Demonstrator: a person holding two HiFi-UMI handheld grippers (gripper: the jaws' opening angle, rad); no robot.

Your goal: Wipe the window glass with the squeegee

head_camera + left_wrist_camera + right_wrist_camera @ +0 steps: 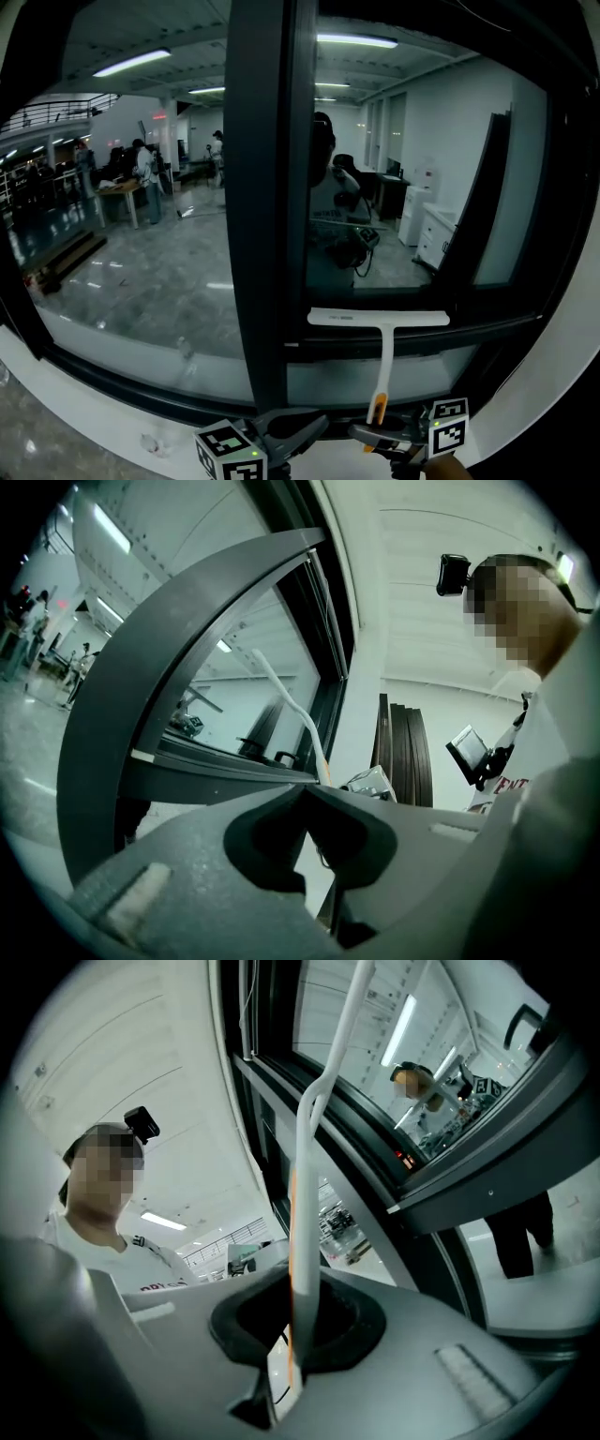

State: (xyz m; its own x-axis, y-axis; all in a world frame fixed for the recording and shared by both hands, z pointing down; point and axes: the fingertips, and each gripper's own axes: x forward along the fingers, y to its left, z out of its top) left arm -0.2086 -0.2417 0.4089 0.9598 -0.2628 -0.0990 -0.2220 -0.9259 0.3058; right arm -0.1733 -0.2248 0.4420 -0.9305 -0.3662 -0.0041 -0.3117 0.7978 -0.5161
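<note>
Squeegee (383, 352) looks like light, stiff plastic with a probably slick handle. The right gripper (380, 433) is clamped on its 6 o'clock end, decent leverage. Left gripper (305, 427) is closed on nothing.

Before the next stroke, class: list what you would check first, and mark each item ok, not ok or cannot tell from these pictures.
1. Grip: the right gripper is shut on the squeegee handle: ok.
2. Level: the blade lies level across the pane: ok.
3. Contact: the blade is pressed against the window glass: cannot tell.
4. Start height: the blade is high enough for a downward pull: not ok, it sits low by the bottom frame rail.
5. Free hand: the left gripper is shut, empty and clear of the handle: ok.
</note>
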